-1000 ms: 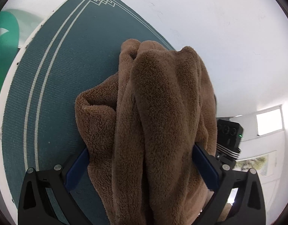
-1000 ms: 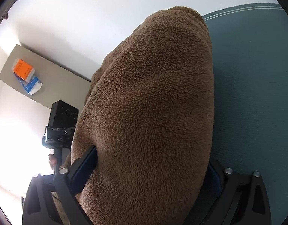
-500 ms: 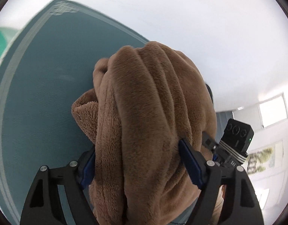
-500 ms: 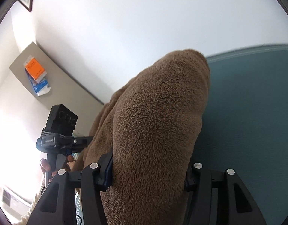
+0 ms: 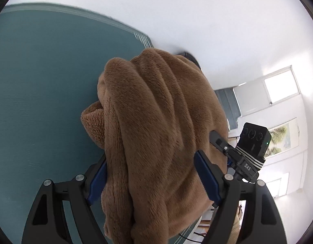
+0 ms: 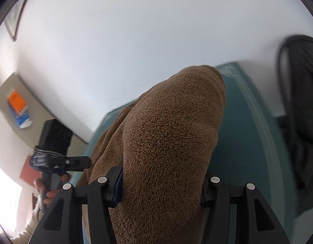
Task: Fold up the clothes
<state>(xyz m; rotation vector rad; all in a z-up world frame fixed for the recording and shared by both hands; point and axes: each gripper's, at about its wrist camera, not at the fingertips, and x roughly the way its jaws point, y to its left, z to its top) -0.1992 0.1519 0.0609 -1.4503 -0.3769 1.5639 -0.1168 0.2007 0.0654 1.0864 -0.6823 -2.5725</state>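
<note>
A bulky brown fleece garment (image 5: 156, 122) hangs bunched in folds above the teal mat (image 5: 44, 81). My left gripper (image 5: 151, 160) is shut on it, with a blue pad pressing into the fleece on each side. In the right wrist view the same garment (image 6: 172, 132) fills the middle, and my right gripper (image 6: 160, 185) is shut on a thick roll of it. Both grippers hold it side by side, each showing at the edge of the other's view. The fleece hides the pads' tips and its own lower part.
A black mesh chair (image 6: 299, 111) stands past the mat's (image 6: 242, 142) far right edge. White wall fills the background. A hand (image 6: 52, 193) grips the left tool's handle. An orange packet (image 6: 16, 101) lies on a grey surface at left. Windows (image 5: 278, 85) show at right.
Both grippers squeezed tighter on the fleece and carried it sideways and slightly up over the mat. The mat's patterned corner slid across the views, and the black chair came into the right view.
</note>
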